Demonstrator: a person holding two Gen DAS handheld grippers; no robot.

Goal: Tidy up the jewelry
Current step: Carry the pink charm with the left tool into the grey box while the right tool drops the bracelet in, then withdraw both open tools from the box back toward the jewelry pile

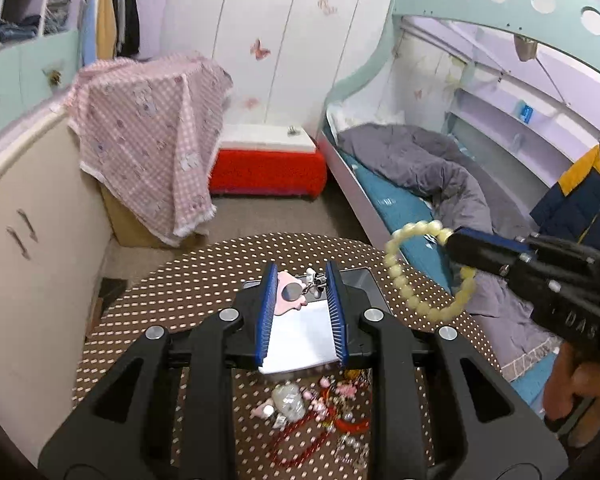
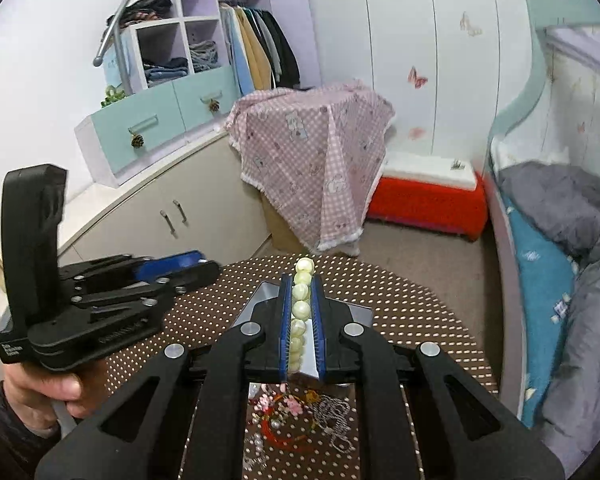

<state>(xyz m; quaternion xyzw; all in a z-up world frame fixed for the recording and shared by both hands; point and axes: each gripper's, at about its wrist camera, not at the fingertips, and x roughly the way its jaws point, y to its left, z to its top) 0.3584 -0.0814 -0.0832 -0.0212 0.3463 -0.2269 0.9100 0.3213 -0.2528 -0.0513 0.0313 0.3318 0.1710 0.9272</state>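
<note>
My left gripper (image 1: 302, 280) hangs over the brown dotted table (image 1: 180, 288), its blue pads shut on a pink charm (image 1: 290, 296) with a round silver disc and a short chain. Under it stands an open grey box (image 1: 364, 280) with a white lining. My right gripper (image 1: 450, 240) comes in from the right, shut on a pale yellow bead bracelet (image 1: 396, 276) that dangles in a loop off the table's right edge. In the right wrist view the bracelet (image 2: 302, 308) runs between the right gripper's (image 2: 302, 280) pads, with the left gripper (image 2: 208, 264) to its left. A jewellery pile (image 1: 320, 404) lies near the front.
A bed with a grey quilt (image 1: 420, 168) stands right of the table. A red-and-white box (image 1: 268, 160) and a carton under pink checked cloth (image 1: 148, 128) stand on the floor beyond. A cream cabinet (image 1: 32, 208) runs along the left. A hand (image 2: 48, 388) holds the left gripper.
</note>
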